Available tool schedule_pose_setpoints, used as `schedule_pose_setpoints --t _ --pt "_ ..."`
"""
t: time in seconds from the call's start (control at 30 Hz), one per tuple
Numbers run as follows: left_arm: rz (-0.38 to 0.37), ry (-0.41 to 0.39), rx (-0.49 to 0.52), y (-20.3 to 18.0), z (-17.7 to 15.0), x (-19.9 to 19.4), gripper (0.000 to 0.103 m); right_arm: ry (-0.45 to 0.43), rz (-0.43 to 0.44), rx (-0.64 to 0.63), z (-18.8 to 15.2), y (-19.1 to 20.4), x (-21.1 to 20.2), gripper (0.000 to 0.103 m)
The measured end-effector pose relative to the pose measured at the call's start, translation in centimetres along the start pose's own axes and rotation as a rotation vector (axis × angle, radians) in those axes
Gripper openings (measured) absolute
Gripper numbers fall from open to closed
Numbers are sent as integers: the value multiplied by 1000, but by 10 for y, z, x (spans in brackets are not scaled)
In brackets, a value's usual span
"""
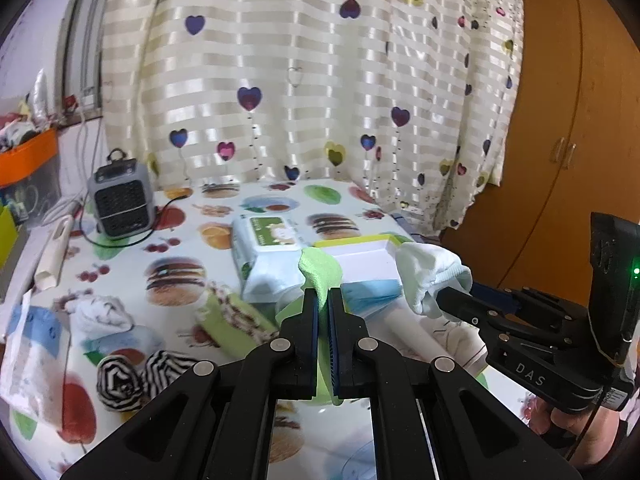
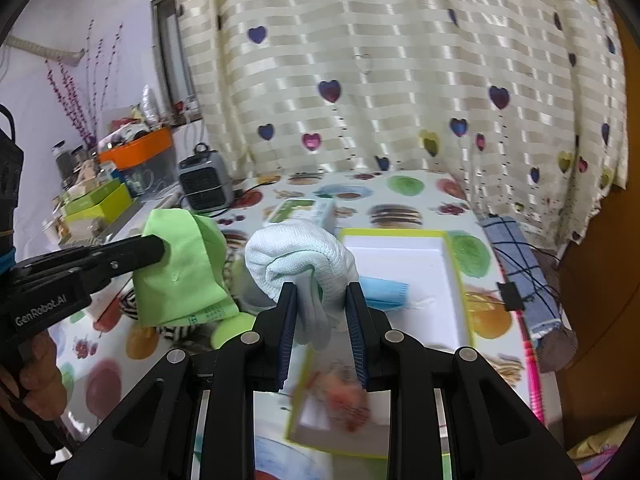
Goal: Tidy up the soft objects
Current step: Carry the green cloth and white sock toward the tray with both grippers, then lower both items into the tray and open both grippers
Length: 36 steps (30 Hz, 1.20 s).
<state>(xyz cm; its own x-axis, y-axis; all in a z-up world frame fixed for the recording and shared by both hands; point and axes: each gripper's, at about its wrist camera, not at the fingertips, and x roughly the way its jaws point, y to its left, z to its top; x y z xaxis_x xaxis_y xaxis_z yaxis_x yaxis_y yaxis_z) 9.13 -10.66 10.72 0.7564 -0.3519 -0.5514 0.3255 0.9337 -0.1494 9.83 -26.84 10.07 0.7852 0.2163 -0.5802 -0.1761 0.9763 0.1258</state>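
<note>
Holding one soft item apiece, both grippers hover above the table [image 1: 132,252], facing its far edge. Left: the left gripper [image 1: 323,300] pinches a green cloth [image 1: 320,270] between nearly closed fingers; the cloth hangs down through them. Loose rolled socks, one striped [image 1: 120,380], lie near the table's left edge. Right: the right gripper [image 2: 322,300] clamps a pale sock [image 2: 300,256], bunched over its fingertips. The open box [image 2: 400,256] lies just ahead and right of the right gripper, which is probably nearer; its long axis runs away from the fingers.
</note>
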Motion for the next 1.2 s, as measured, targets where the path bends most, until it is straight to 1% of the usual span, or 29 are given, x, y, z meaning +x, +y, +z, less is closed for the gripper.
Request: schedule_pose_setpoints --t 0.5,0.87,1.0,1.2 --pt "-72 19 43 -34 12 26 5 6 -72 76 -5 -50 4 26" --pt "-150 35 65 -54 17 44 5 49 -105 119 -13 -77 26 26" --pt "-167 58 65 -57 16 59 5 70 -115 124 -14 -84 37 26" --pt "-175 115 51 -56 11 85 5 113 -127 126 -18 -90 54 26"
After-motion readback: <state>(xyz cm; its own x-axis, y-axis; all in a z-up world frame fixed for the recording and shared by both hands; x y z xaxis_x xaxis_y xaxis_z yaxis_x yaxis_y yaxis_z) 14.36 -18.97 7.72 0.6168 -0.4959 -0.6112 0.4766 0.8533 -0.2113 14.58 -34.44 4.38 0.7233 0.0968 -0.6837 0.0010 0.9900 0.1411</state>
